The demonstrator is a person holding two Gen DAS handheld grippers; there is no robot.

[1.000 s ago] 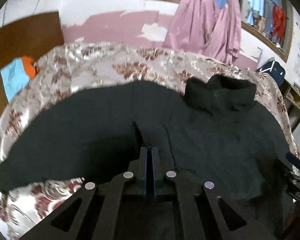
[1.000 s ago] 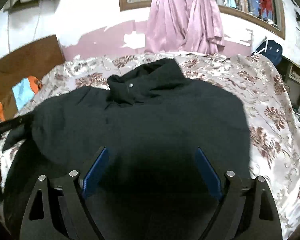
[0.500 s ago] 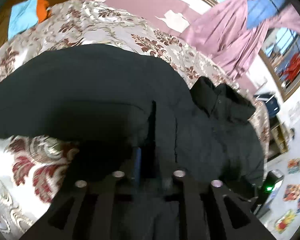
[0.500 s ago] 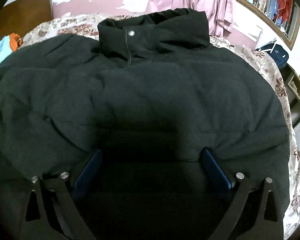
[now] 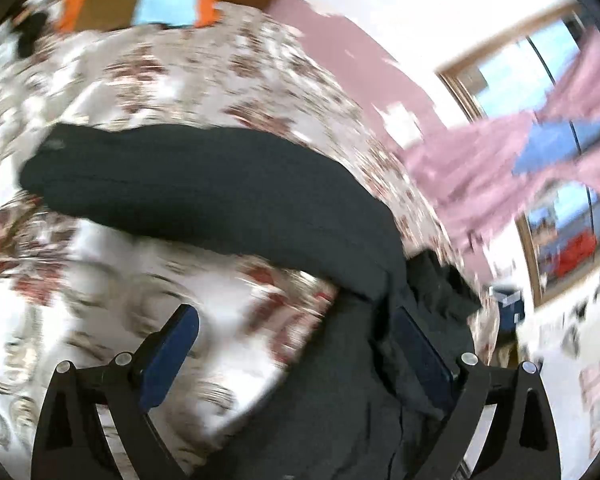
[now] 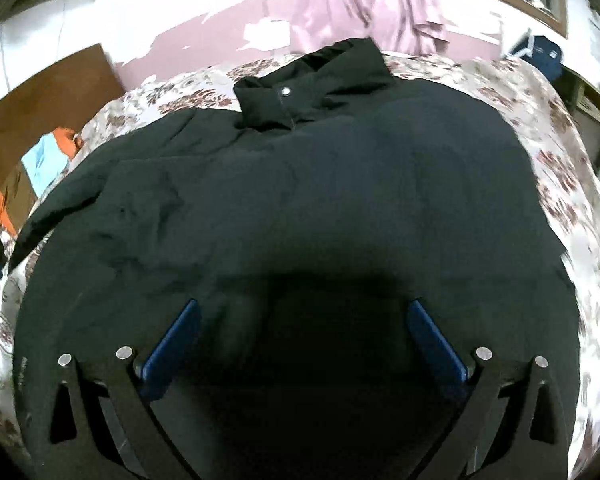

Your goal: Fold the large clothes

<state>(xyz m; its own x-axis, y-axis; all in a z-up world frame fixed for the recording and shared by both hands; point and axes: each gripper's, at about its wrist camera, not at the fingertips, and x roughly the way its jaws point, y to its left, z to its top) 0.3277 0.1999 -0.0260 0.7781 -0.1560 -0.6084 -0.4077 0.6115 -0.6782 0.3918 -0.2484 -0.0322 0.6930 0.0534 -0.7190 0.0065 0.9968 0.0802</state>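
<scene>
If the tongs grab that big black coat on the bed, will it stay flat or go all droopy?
Probably droopy: the black coat lies soft and wrinkled on the flowery bedspread. Its sleeve looks puffy, so likely light for its size. It shouldn't roll.

A bed with a floral cover (image 6: 548,128) fills most of the room. Behind it the wall (image 6: 204,36) is pink below and white above, with ragged patches. A wood-framed window (image 5: 540,184) lets in daylight, and a pink curtain (image 6: 356,4) hangs bunched in front of it. A brown headboard (image 6: 48,96), or perhaps a door, stands at the left.
</scene>
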